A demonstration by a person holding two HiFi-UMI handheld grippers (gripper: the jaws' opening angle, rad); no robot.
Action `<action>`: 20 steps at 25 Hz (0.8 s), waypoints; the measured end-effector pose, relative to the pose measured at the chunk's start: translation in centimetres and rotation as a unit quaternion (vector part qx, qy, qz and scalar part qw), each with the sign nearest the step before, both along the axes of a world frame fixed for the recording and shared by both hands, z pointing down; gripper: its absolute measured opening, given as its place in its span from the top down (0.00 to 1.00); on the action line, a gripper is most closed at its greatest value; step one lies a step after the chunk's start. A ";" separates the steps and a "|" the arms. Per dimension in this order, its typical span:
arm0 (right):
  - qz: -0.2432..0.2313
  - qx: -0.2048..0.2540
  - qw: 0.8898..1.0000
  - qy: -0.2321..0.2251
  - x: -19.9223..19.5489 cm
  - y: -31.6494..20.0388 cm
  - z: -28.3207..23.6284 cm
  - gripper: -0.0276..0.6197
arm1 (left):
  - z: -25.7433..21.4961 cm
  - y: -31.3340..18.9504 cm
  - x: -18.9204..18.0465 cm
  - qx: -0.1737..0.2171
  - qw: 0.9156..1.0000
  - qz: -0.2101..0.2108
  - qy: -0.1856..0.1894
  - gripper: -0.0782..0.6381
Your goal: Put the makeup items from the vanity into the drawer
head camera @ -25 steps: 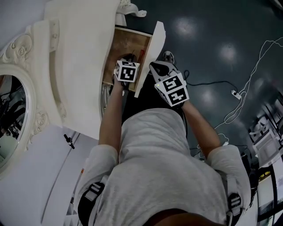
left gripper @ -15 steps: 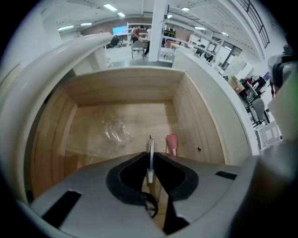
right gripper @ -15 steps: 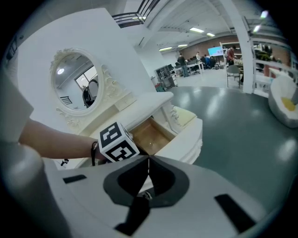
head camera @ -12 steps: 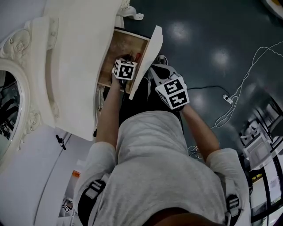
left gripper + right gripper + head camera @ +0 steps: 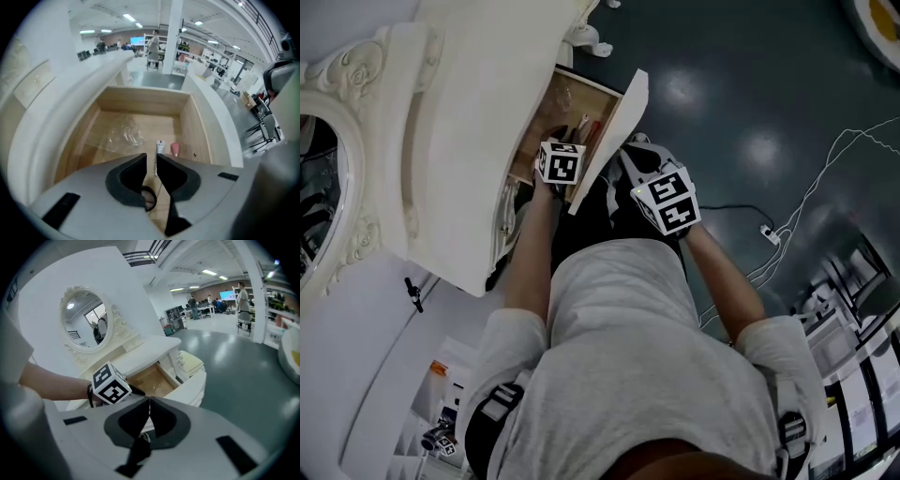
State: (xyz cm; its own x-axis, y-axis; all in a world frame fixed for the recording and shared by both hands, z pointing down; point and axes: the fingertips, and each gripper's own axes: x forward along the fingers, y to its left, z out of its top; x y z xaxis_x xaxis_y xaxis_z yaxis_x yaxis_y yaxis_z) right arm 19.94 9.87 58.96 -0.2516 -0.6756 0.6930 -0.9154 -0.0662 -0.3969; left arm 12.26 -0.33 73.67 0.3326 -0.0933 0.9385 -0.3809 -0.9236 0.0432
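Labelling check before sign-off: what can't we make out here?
Left gripper view: drawer near end behind left gripper, jaws just opened, nothing between.
Head view: items in drawer too small, dark.
Head view: vanity far end cut by top edge.

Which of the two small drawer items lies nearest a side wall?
The pink one, nearest the right wooden wall of the drawer; the white tube lies inward of it.

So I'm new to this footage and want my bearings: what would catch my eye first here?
The open wooden drawer of the white vanity, with a small tube and a pink item lying near a side wall. The left gripper hangs above it, its jaws have just been opening, nothing between them; the right gripper is shut, outside the drawer front.
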 end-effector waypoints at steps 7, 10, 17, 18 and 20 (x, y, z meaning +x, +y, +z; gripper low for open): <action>-0.068 0.036 0.997 0.000 -1.8 -2.5 -2.8 0.93 | -9.4 0.0 -1.5 0.121 0.989 -0.027 0.081 0.88; -0.077 0.065 0.995 0.017 -2.4 -3.6 -4.4 0.93 | -13.2 0.4 -3.3 0.191 0.974 -0.054 0.112 0.88; -0.100 0.203 0.974 0.016 -6.1 -7.1 -10.1 0.93 | -19.4 1.0 -8.0 0.155 0.930 -0.267 0.198 0.88; -0.105 0.207 0.973 0.016 -6.9 -6.9 -10.5 0.93 | -20.2 1.5 -8.5 0.142 0.920 -0.294 0.216 0.88; -0.113 0.215 0.970 0.022 -8.7 -7.0 -11.4 0.93 | -22.6 1.9 -9.4 0.146 0.904 -0.318 0.245 0.88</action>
